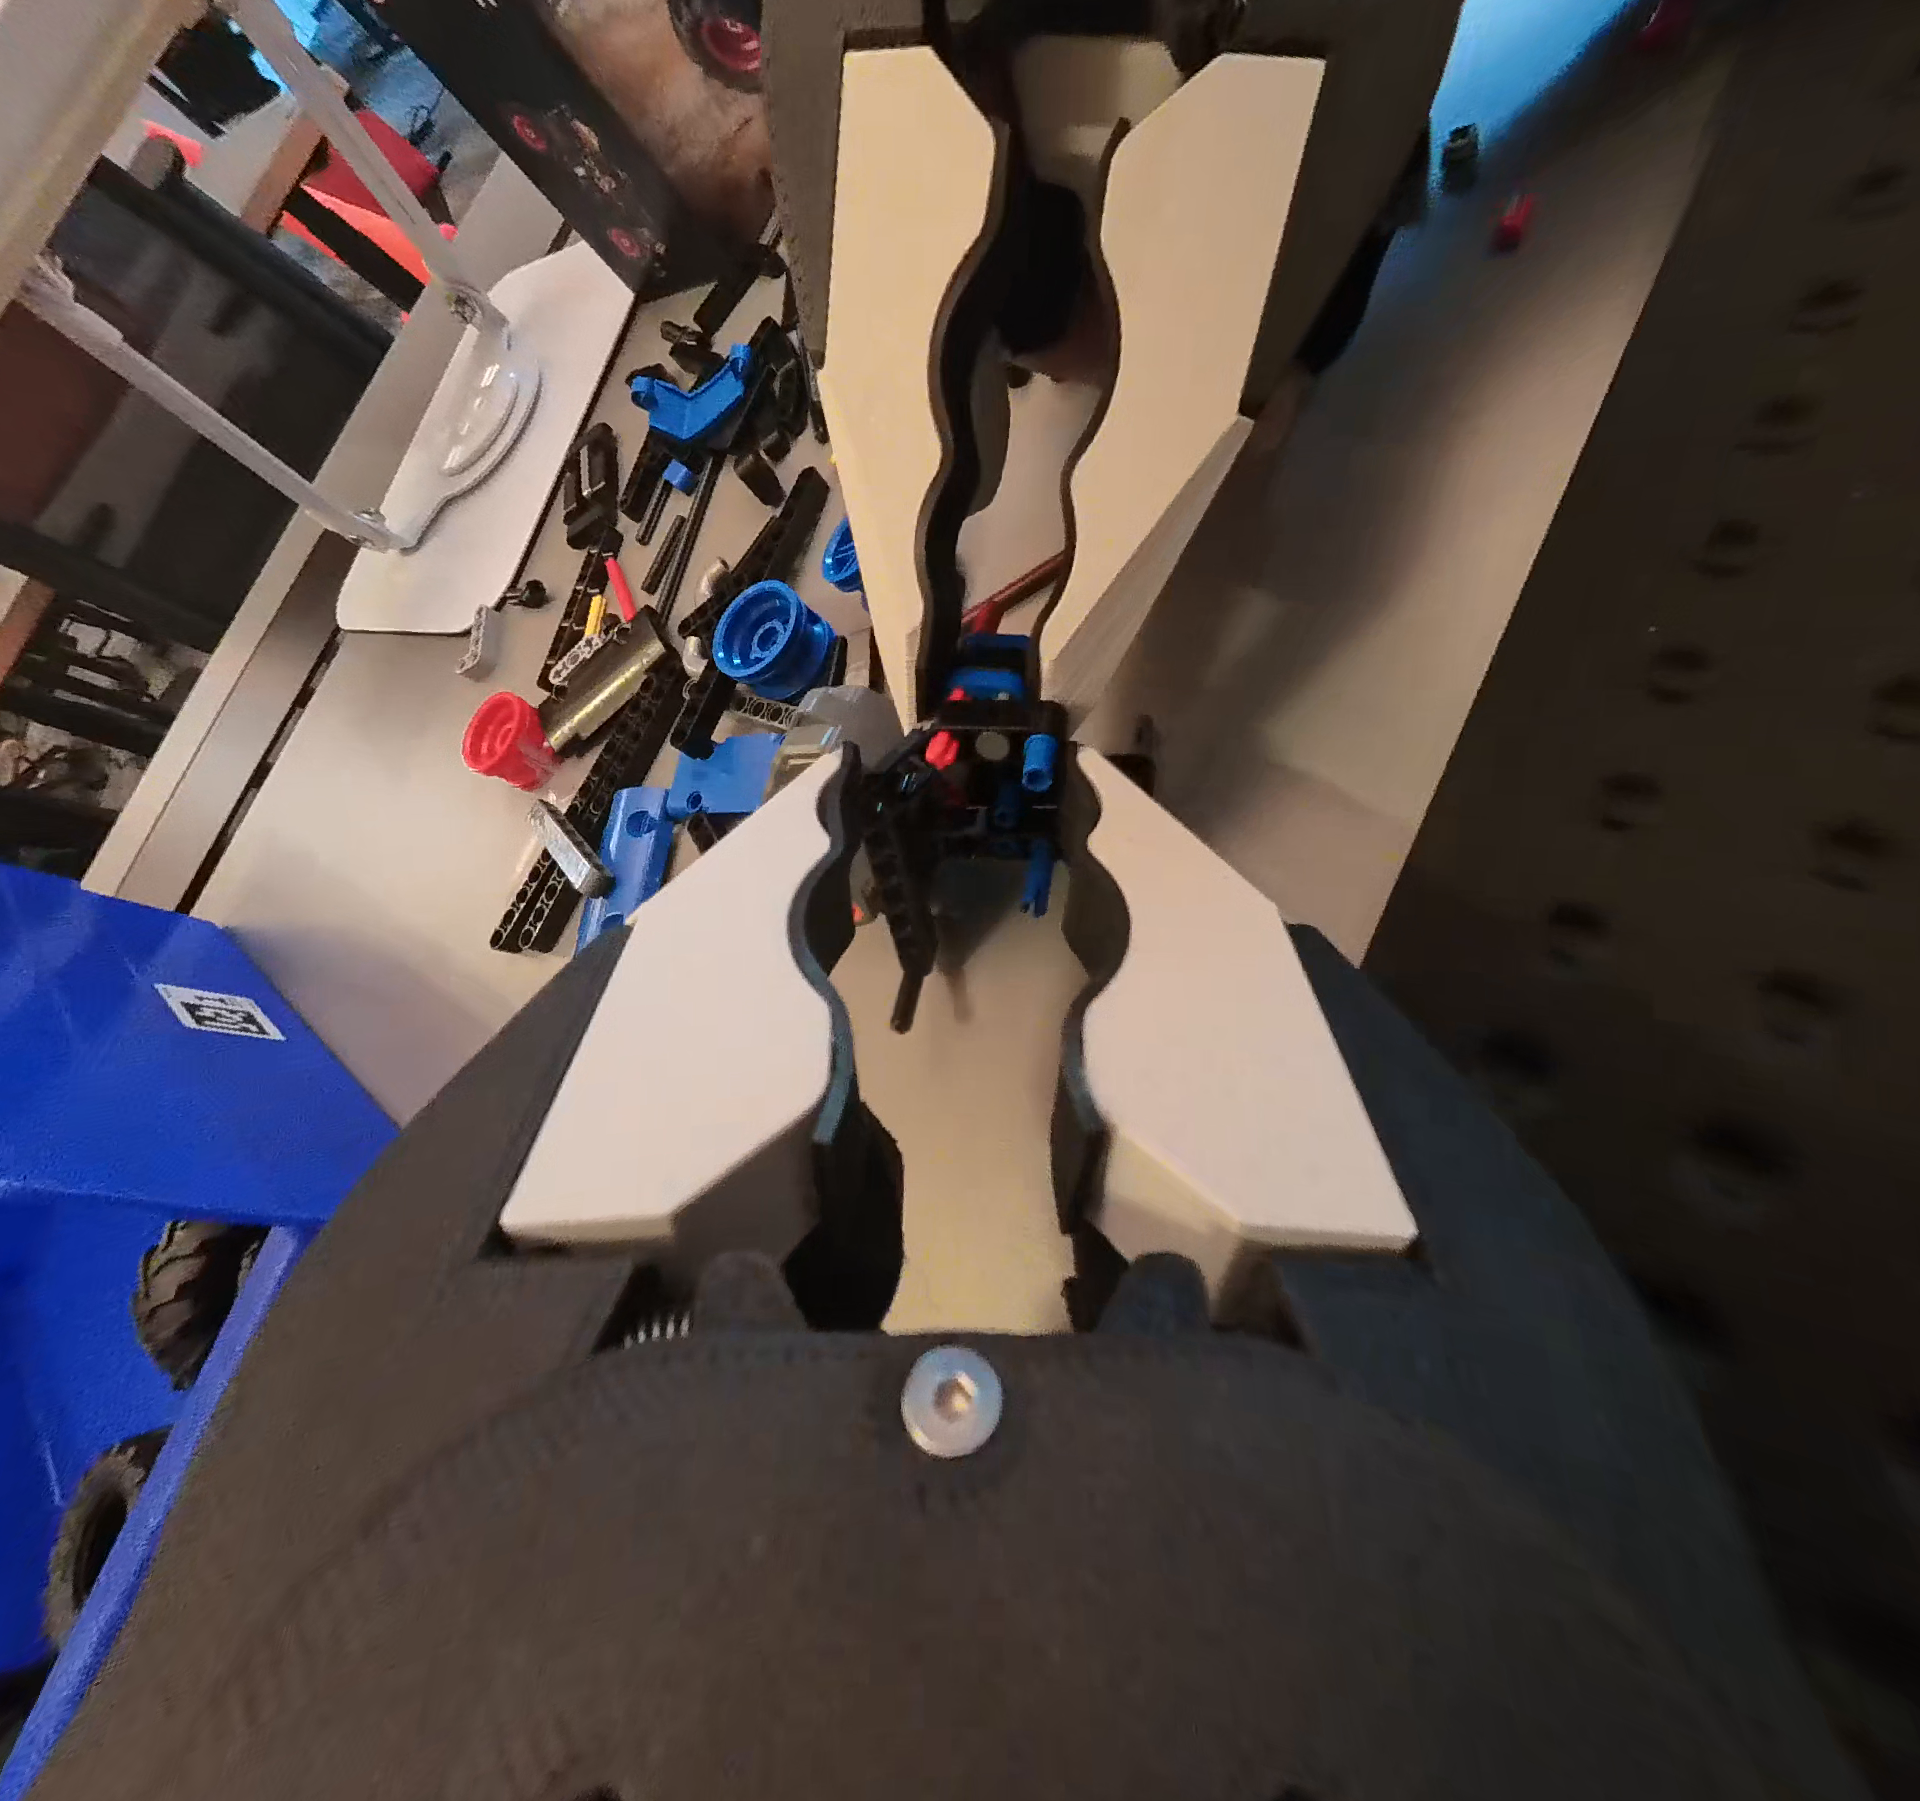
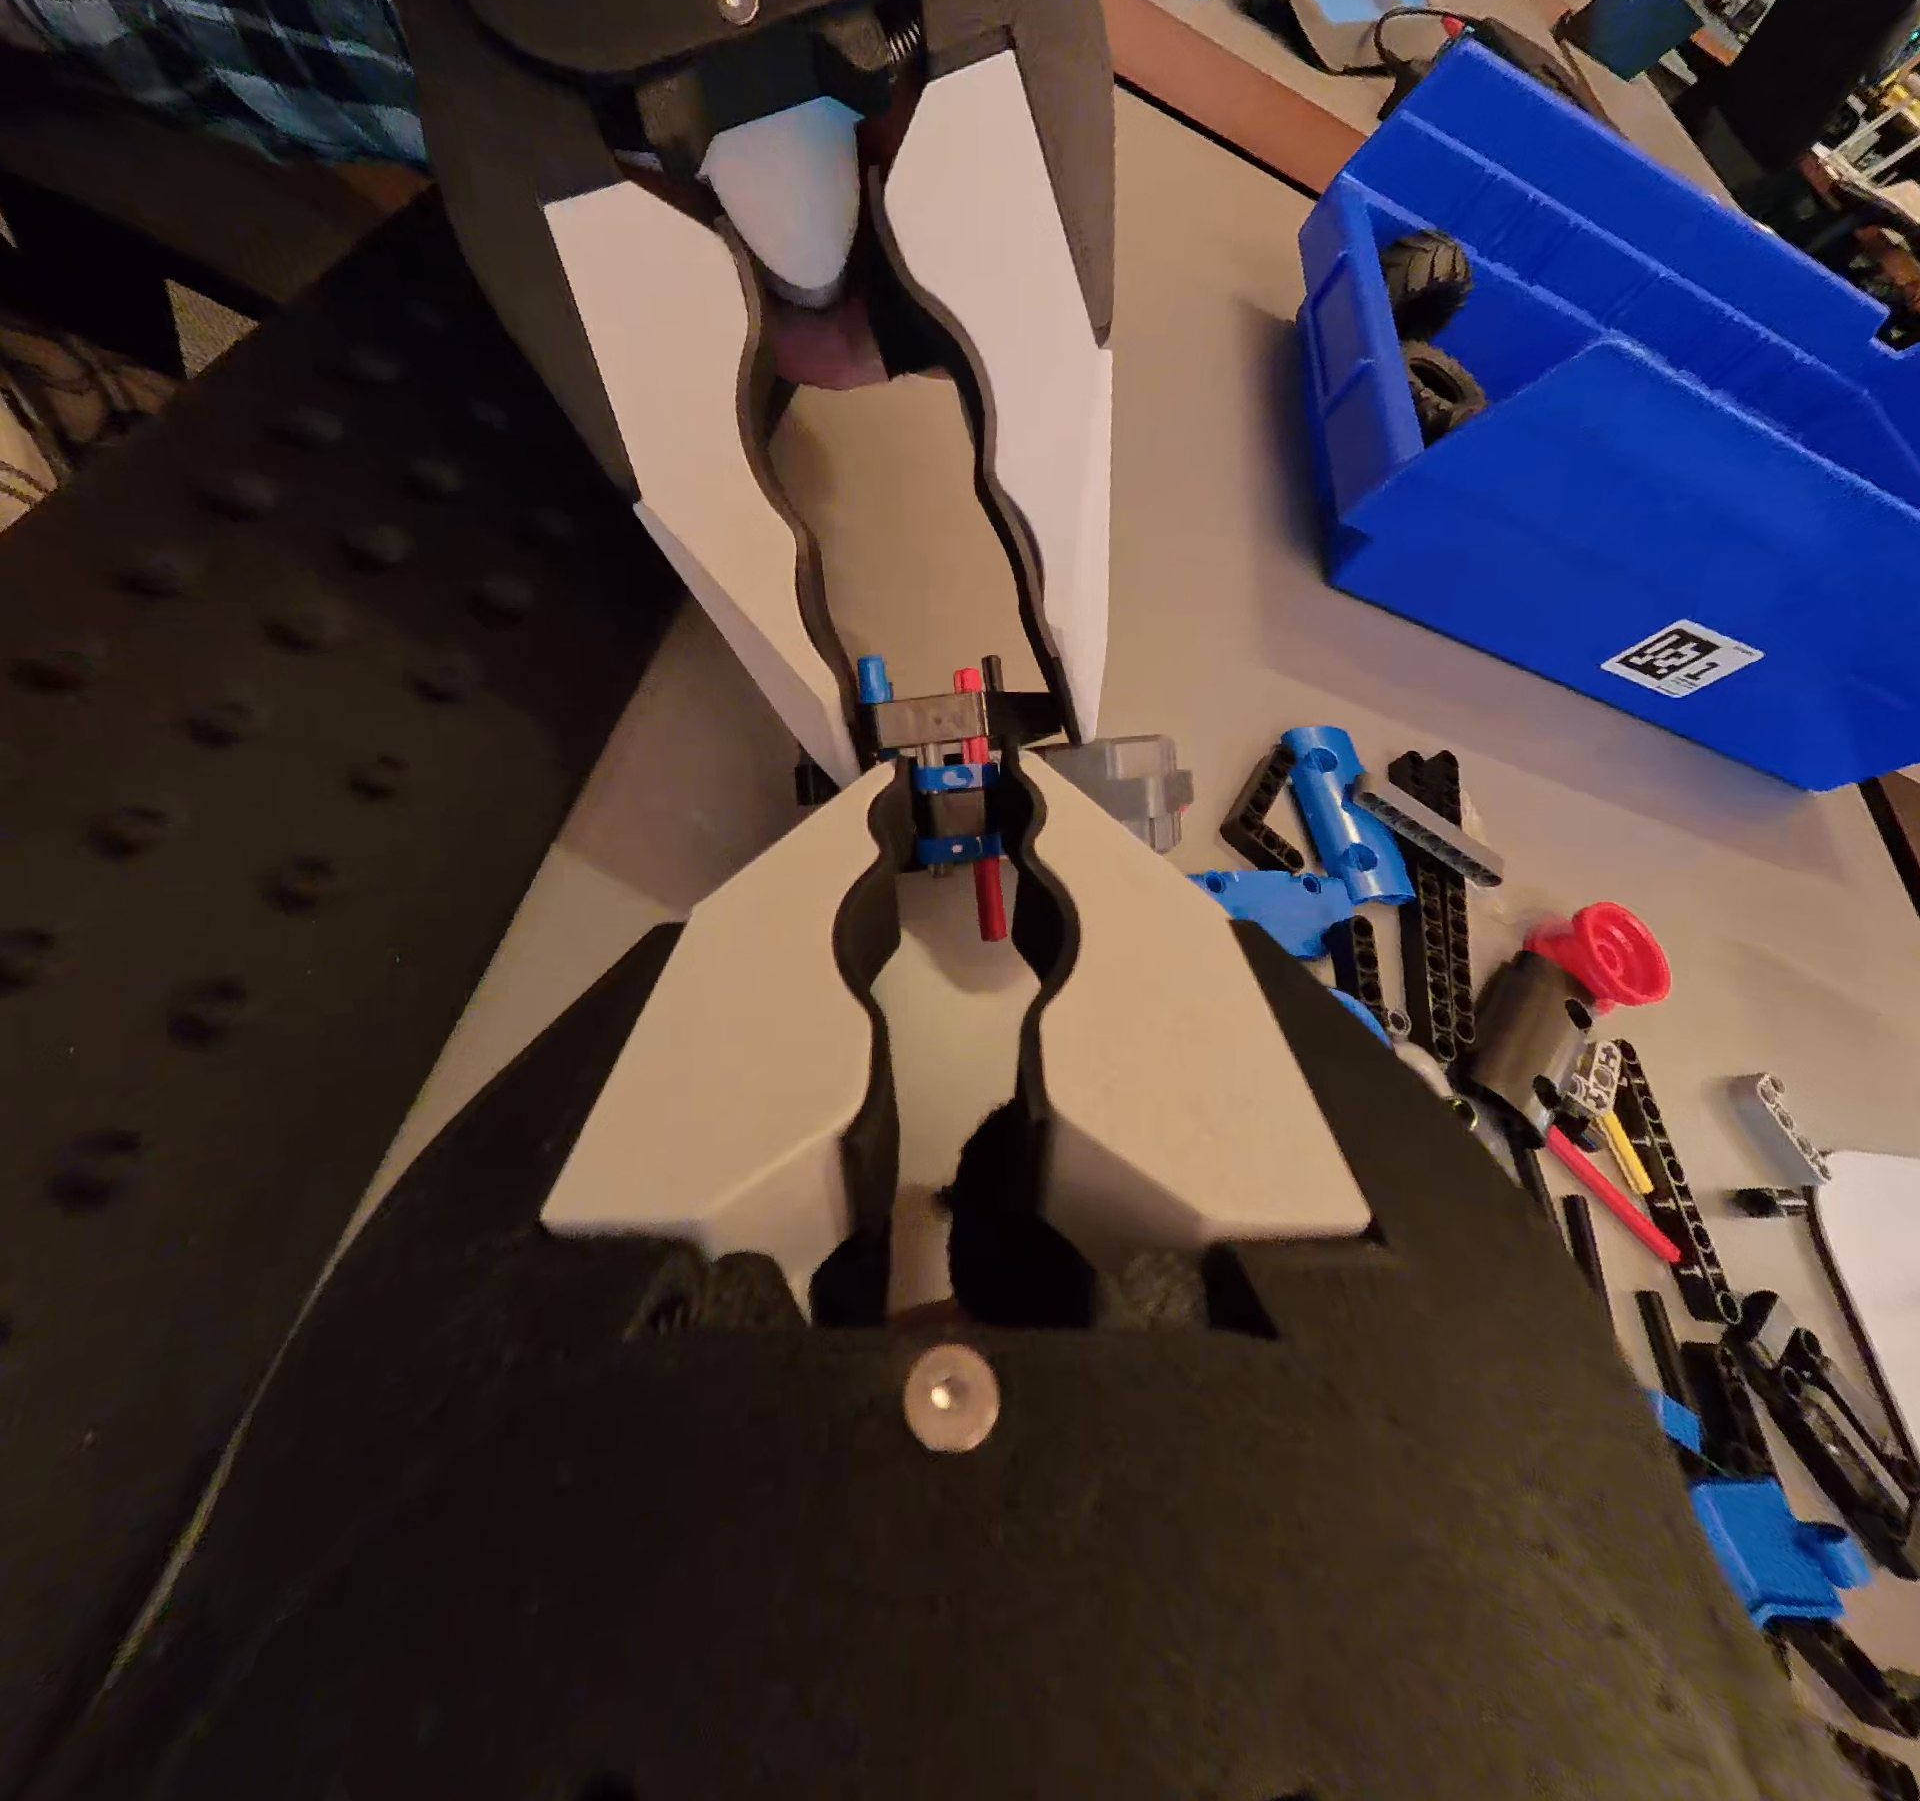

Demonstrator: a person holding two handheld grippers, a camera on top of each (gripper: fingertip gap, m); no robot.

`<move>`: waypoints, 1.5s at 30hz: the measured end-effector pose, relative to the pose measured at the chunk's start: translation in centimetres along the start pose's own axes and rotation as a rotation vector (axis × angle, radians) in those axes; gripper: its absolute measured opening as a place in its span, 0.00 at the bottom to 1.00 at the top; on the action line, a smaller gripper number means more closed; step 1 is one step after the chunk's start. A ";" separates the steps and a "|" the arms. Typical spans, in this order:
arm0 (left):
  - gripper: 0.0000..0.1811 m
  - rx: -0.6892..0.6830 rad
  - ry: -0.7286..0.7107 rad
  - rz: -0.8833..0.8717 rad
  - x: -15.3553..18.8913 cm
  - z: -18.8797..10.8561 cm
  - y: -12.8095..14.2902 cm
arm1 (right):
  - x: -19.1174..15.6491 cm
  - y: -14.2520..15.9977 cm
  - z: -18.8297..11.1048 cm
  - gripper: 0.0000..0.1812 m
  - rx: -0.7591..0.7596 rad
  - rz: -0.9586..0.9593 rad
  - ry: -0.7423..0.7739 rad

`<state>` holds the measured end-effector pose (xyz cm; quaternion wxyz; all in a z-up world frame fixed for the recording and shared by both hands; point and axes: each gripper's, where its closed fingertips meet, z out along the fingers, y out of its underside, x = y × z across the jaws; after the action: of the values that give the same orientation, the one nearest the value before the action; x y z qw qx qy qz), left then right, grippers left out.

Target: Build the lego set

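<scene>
Here the lego assembly (image 1: 971, 775) sits clamped between both tongs' tips.

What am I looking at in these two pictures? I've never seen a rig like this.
These are two hand-held grippers, each with a camera looking along its own white fingers. In the left wrist view, the left gripper is at the bottom and the right gripper faces it. The right wrist view shows the reverse. Both pinch one small half-built lego assembly between them, above a grey table. On the table lie loose lego parts, a red wheel hub and a blue bin holding black tyres.
</scene>
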<state>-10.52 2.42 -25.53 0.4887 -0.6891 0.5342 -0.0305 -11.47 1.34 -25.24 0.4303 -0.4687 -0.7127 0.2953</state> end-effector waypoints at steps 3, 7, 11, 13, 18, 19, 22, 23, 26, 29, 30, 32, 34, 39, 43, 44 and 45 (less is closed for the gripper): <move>0.18 0.030 -0.009 -0.036 -0.3 -0.3 -0.1 | 0.3 -0.2 -0.3 0.09 0.004 0.037 0.000; 0.07 0.062 -0.024 -0.058 -0.8 -0.8 0.0 | 0.4 0.4 -0.6 0.11 -0.040 -0.001 0.011; 0.08 0.061 -0.017 -0.051 -0.6 -0.8 0.0 | 0.4 0.7 -0.5 0.12 -0.080 -0.017 0.019; 0.08 0.052 -0.031 -0.045 -0.8 -0.7 0.2 | 0.9 0.8 -0.9 0.17 -0.112 -0.005 0.045; 0.07 0.041 -0.061 -0.022 -0.8 -0.7 0.3 | 1.0 2.2 -2.5 0.15 -0.224 0.151 0.062; 0.07 0.036 -0.068 -0.017 -0.8 -0.6 0.3 | 0.7 2.6 -2.5 0.12 -0.249 0.190 0.053; 0.12 0.026 -0.062 -0.013 -0.5 -0.6 0.4 | -0.7 3.1 -2.3 0.10 -0.273 0.335 -0.014; 0.14 0.020 -0.059 -0.008 -0.4 -0.6 0.5 | -0.7 2.6 -2.2 0.11 -0.232 0.409 -0.025; 0.26 0.017 -0.016 -0.017 0.1 -0.6 0.3 | -0.5 1.5 -2.2 0.14 -0.157 0.544 -0.056; 0.24 0.024 -0.019 0.001 0.4 -0.5 -0.2 | -0.6 1.8 -1.5 0.09 -0.177 0.568 -0.039; 0.21 0.009 -0.031 0.020 0.4 -0.1 0.0 | -0.7 1.8 -1.2 0.09 -0.179 0.565 -0.031; 0.18 -0.018 -0.076 0.050 0.0 0.3 0.3 | -0.9 1.3 -1.0 0.12 -0.161 0.583 -0.033; 0.17 -0.021 -0.089 0.057 -0.1 0.3 0.2 | -0.6 1.5 -0.9 0.09 -0.166 0.591 -0.002; 0.16 -0.049 -0.156 0.097 -0.4 0.3 0.5 | -0.3 1.4 -0.6 0.07 -0.146 0.684 0.070; 0.16 -0.054 -0.169 0.099 -0.4 0.2 0.7 | -0.3 1.3 -0.4 0.06 -0.109 0.781 0.103; 0.16 -0.052 -0.169 0.100 -0.4 0.1 0.8 | -0.3 1.3 -0.3 0.06 -0.102 0.789 0.103; 0.16 -0.049 -0.169 0.095 -0.4 0.1 0.8 | -0.3 1.2 -0.3 0.06 -0.104 0.785 0.105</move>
<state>-11.20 2.84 -25.93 0.5159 -0.6749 0.5237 0.0639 -10.61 1.50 -26.22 0.2965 -0.7410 -0.4705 0.3765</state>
